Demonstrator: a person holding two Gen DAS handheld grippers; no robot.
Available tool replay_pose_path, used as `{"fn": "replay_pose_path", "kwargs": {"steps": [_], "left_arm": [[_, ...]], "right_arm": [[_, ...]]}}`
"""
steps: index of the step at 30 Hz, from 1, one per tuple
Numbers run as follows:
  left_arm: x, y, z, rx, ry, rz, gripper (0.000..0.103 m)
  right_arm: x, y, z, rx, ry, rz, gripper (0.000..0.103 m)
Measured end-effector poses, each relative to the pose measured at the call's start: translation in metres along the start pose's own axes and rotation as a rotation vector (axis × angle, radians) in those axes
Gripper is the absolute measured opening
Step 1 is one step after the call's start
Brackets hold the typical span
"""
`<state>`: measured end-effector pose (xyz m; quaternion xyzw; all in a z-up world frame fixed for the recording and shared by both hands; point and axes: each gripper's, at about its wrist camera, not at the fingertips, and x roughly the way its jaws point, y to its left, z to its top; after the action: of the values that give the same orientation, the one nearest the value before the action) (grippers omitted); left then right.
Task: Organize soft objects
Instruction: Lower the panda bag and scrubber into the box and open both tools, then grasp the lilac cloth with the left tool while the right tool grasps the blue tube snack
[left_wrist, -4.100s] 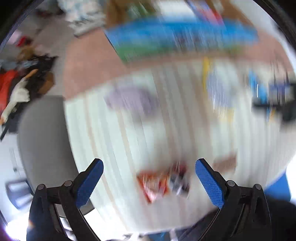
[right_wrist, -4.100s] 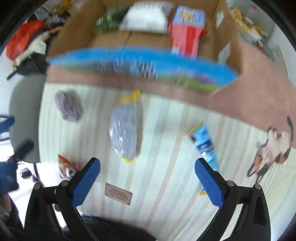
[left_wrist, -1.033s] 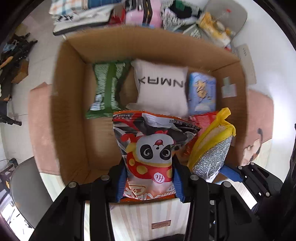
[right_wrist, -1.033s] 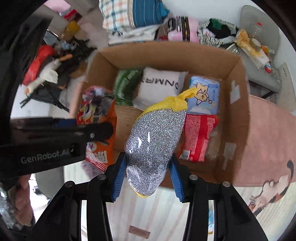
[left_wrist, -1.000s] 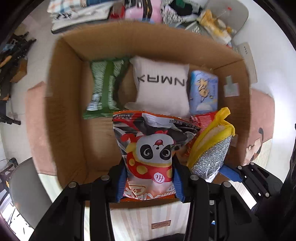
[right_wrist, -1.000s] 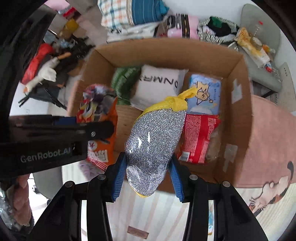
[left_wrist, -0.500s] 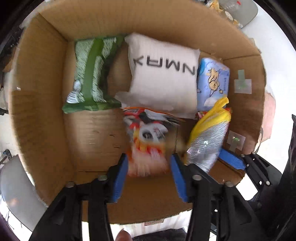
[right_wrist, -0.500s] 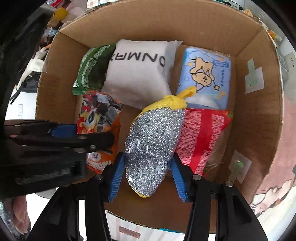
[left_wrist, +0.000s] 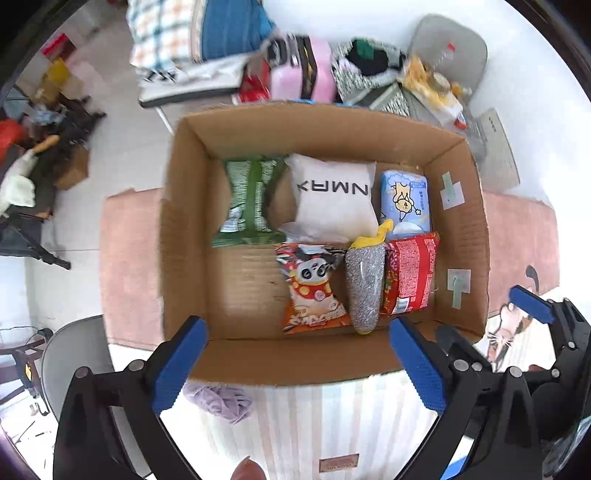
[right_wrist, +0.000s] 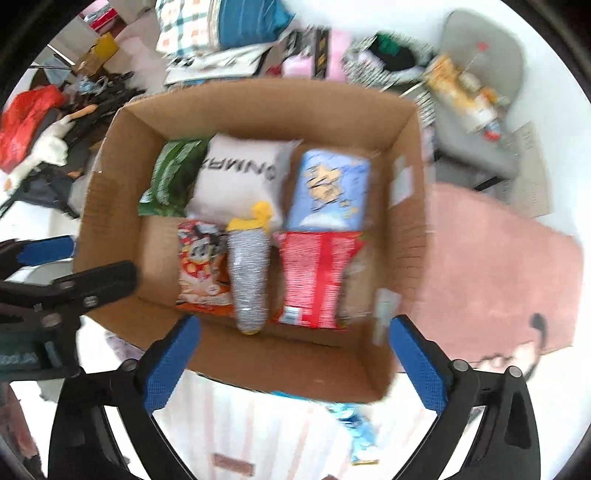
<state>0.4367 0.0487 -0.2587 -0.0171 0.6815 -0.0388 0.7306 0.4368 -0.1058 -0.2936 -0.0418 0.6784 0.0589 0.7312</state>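
A cardboard box (left_wrist: 461, 229) (right_wrist: 404, 240) stands on a pink mat. In it lie a panda snack bag (left_wrist: 314, 288) (right_wrist: 199, 266), a silver glitter pouch with a yellow top (left_wrist: 364, 284) (right_wrist: 249, 273), a red packet (left_wrist: 408, 273) (right_wrist: 314, 273), a white pillow (left_wrist: 334, 199), a green pack (left_wrist: 251, 199) and a blue pack (left_wrist: 406, 199). My left gripper (left_wrist: 295, 365) is open and empty above the box's near wall. My right gripper (right_wrist: 293, 362) is open and empty there too. A purple soft lump (left_wrist: 218, 397) and a blue packet (right_wrist: 360, 432) lie on the striped cloth.
The striped cloth (left_wrist: 332, 424) covers the near surface, with a small brown label (left_wrist: 339, 462) on it. A grey chair (left_wrist: 70, 362) stands at the left. Clothes and bags (left_wrist: 295, 62) are piled behind the box. A cat figure (left_wrist: 517, 314) shows on the mat.
Both grippers have opened and let go: the panda bag and the glitter pouch now lie in the box. Both grippers have pulled back toward the near side.
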Motion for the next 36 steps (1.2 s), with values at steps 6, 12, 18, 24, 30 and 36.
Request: {"fn": "replay_pose_path", "kwargs": {"steps": [6, 12, 18, 24, 30, 36], "left_arm": [[-0.016, 0.003, -0.034, -0.042, -0.112, 0.026, 0.102], [-0.049, 0.008, -0.064, -0.051, -0.209, 0.074, 0.102], [-0.08, 0.008, -0.087, -0.048, -0.293, 0.09, 0.102], [-0.103, 0.009, -0.105, -0.068, -0.335, 0.067, 0.102], [-0.106, 0.017, -0.119, -0.083, -0.349, 0.098, 0.102], [-0.046, 0.063, -0.133, -0.21, -0.201, 0.051, 0.101]], "right_arm": [[-0.031, -0.004, -0.035, 0.068, -0.105, -0.037, 0.103], [-0.057, 0.004, -0.065, 0.094, -0.179, -0.057, 0.103], [-0.094, 0.007, -0.092, 0.106, -0.257, -0.052, 0.103], [-0.12, 0.011, -0.11, 0.113, -0.292, -0.004, 0.103], [-0.129, 0.016, -0.127, 0.097, -0.317, -0.024, 0.103], [-0.085, 0.006, -0.152, 0.101, -0.227, -0.057, 0.103]]}}
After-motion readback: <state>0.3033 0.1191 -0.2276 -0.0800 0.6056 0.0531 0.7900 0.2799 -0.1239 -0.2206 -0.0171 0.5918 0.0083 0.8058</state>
